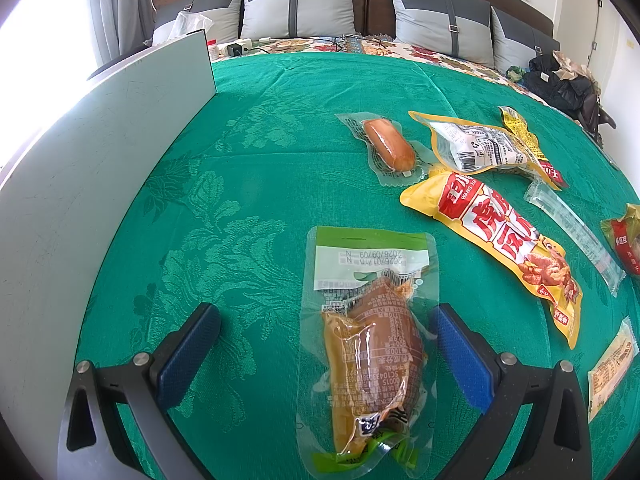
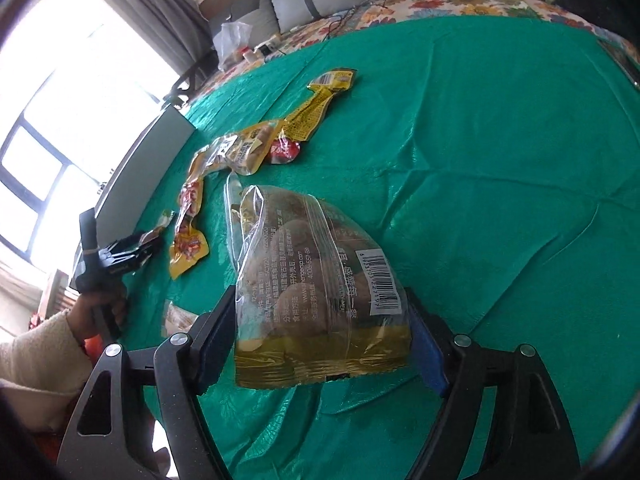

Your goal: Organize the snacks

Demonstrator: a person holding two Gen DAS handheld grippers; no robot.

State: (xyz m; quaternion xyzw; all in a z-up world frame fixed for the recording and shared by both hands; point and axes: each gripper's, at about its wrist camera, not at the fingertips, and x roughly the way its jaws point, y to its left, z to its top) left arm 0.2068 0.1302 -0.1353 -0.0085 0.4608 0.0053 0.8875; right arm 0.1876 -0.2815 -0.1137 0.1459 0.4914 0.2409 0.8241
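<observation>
A vacuum pack with a green header (image 1: 368,344) lies on the green cloth (image 1: 248,168) between the fingers of my left gripper (image 1: 326,312). That gripper is open: the right pad is close beside the pack and the left pad is far from it. A clear bag of round brown snacks with a barcode (image 2: 320,280) sits between the fingers of my right gripper (image 2: 320,296), and both pads touch its sides. A sausage pack (image 1: 388,148), a yellow-and-red packet (image 1: 492,236) and a yellow packet with a white label (image 1: 476,148) lie further off.
A white board (image 1: 100,184) stands along the left edge of the cloth. A clear stick pack (image 1: 572,232), a red packet (image 1: 626,240) and a beige packet (image 1: 612,364) lie at the right. Grey pillows (image 1: 300,8) and dark clothes (image 1: 560,84) are behind. A hand (image 2: 100,308) holds the left gripper.
</observation>
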